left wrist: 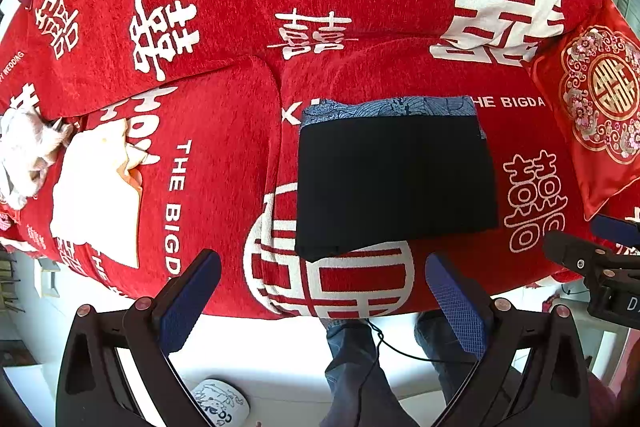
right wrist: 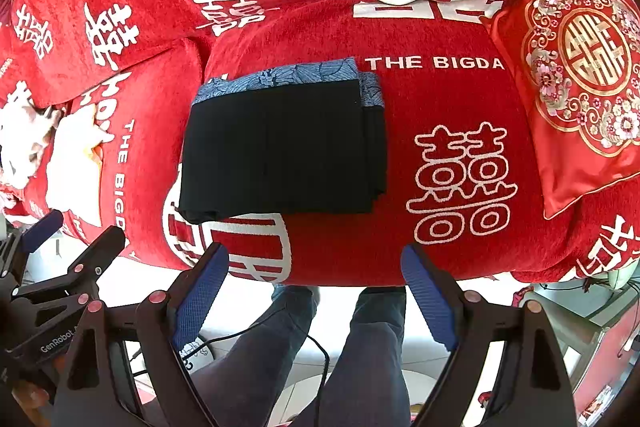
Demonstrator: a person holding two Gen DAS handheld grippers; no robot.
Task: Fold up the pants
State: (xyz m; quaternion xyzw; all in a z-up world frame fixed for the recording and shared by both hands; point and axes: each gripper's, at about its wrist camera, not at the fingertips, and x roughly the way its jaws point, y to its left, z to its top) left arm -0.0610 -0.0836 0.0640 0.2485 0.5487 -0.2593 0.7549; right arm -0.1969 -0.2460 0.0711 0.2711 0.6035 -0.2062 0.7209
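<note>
Black pants [left wrist: 394, 183] lie folded into a neat rectangle on the red sofa seat [left wrist: 224, 163], on top of a blue patterned folded garment [left wrist: 392, 107] whose far edge shows. The right wrist view has the same black pants [right wrist: 280, 151] and blue garment [right wrist: 288, 77]. My left gripper [left wrist: 320, 267] hovers open above the seat's front edge, with nothing between its blue pads. My right gripper [right wrist: 316, 259] stands open too, near the front edge and clear of the pants. Each gripper shows at the side of the other's view.
A cream cloth [left wrist: 100, 187] and a white crumpled one [left wrist: 24, 155] lie on the left cushion. An embroidered red pillow [left wrist: 596, 99] leans at the right. A person's legs in jeans [right wrist: 360, 347] stand on the white floor, with a slipper [left wrist: 220, 403] and a thin black cable [left wrist: 384, 343] nearby.
</note>
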